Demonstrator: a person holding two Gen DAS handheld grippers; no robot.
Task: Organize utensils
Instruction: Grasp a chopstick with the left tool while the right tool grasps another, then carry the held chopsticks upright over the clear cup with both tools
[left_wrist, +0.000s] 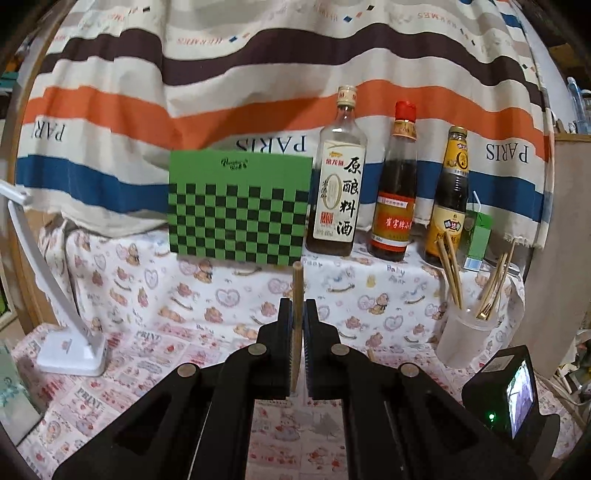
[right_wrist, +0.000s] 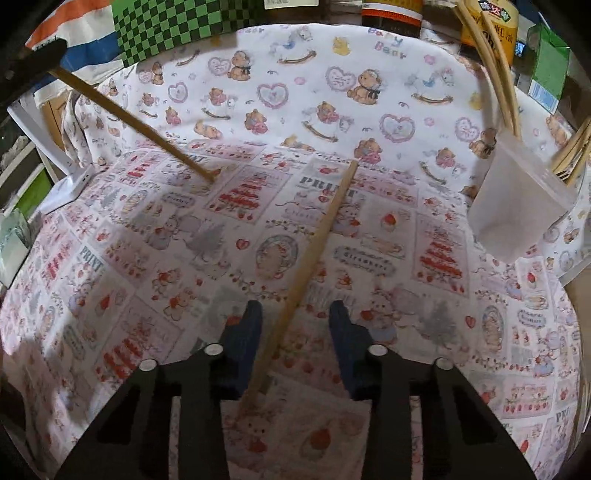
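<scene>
My left gripper (left_wrist: 298, 314) is shut on a wooden chopstick (left_wrist: 296, 295) that stands upright between its fingers, above the table. The right wrist view shows this chopstick (right_wrist: 136, 123) slanting down from the left gripper at the upper left, its tip at the cloth. My right gripper (right_wrist: 295, 314) is open, low over a second wooden chopstick (right_wrist: 314, 251) that lies on the cloth between its fingers. A translucent plastic cup (left_wrist: 465, 332) at the right holds several chopsticks and a gold fork; it also shows in the right wrist view (right_wrist: 517, 206).
A green checkered box (left_wrist: 236, 210), three sauce bottles (left_wrist: 338, 192) and a green carton (left_wrist: 478, 236) stand along the back. A white lamp base (left_wrist: 70, 354) sits at the left. A striped cloth hangs behind. The right gripper's camera (left_wrist: 513, 398) is at lower right.
</scene>
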